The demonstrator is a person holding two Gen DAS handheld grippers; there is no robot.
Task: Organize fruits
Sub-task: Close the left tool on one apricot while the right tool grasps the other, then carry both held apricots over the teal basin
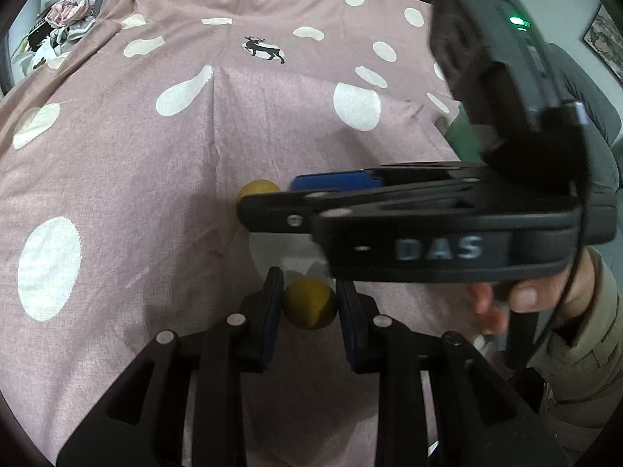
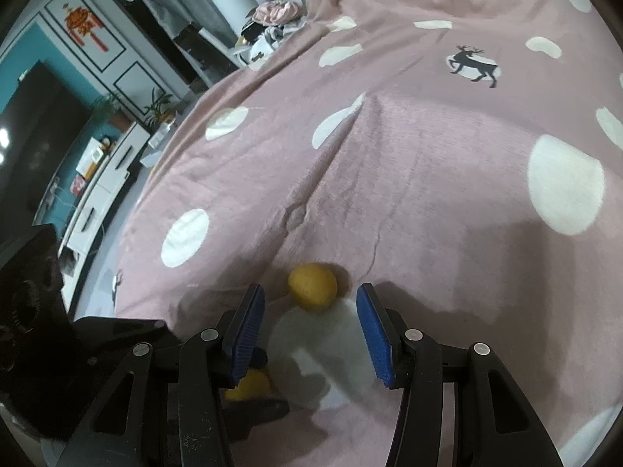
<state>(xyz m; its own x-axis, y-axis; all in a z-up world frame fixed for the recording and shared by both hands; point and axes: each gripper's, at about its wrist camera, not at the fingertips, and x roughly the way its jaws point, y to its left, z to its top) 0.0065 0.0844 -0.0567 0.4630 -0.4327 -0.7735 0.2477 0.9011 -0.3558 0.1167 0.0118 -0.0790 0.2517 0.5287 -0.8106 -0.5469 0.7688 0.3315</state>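
Two round yellow fruits lie on a pink sheet with white dots. In the left wrist view my left gripper (image 1: 309,301) has its jaws against both sides of one yellow fruit (image 1: 310,303). The second yellow fruit (image 1: 257,190) lies farther out, partly behind my right gripper (image 1: 272,200), which crosses from the right. In the right wrist view my right gripper (image 2: 309,313) is open, low over the sheet, with that second fruit (image 2: 312,287) just beyond its blue pads (image 2: 375,340). The held fruit (image 2: 249,387) shows at lower left behind the left finger.
The pink dotted sheet (image 1: 117,175) covers the whole surface, with a long crease (image 2: 331,163) down the middle. A pile of clothes (image 2: 272,19) lies at the far edge. A TV cabinet (image 2: 101,179) and floor are off the left side.
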